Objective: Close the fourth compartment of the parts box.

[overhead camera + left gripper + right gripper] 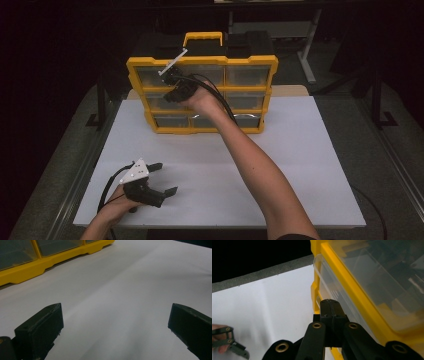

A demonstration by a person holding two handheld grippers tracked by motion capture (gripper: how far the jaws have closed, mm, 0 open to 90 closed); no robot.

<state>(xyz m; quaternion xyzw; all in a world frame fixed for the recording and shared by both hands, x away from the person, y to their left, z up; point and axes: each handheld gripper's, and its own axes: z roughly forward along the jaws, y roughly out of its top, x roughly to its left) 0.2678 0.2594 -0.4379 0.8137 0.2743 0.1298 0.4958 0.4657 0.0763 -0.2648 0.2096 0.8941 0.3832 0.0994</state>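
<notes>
White table (300,165) bears right gripper (330,305), closed, seemingly touching organizer drawer (329,287).

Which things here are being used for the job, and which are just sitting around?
In use:
- yellow drawer box
- clear drawer in it
- right gripper, jaws shut at that drawer

Just there:
- left gripper, open, over the white table
- desk frame behind

Contents of the organizer's (200,95) clear drawers (372,287), blurred behind glare and dim plastic.
</notes>
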